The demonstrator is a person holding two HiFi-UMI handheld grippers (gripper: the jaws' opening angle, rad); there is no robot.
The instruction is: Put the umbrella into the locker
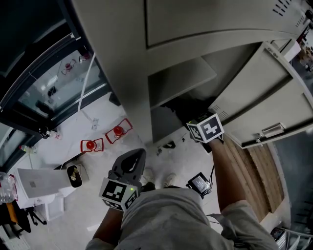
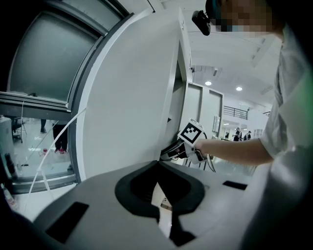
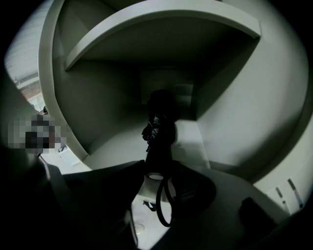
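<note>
Right tool (image 3: 155,168): clenched on the handle end of the black umbrella (image 3: 159,139), reaching into the open locker (image 3: 244,107).
Umbrella: between the right tool's jaws, its folded body running straight ahead from the tips into the compartment under the shelf (image 3: 171,14).
Strap (image 3: 164,207): hangs in a loop below the handle.
Left tool (image 2: 158,166): jaws together, empty, held low outside the locker, well apart from the umbrella.

No readable text, brand or number anywhere. Marker cube (image 1: 209,129) at the locker (image 1: 122,58) mouth: black-white square code, no letters. Second marker cube (image 1: 119,192) below-left of the locker: same. Two red-framed items (image 1: 92,145) on the floor left of the locker: print too small to read.
</note>
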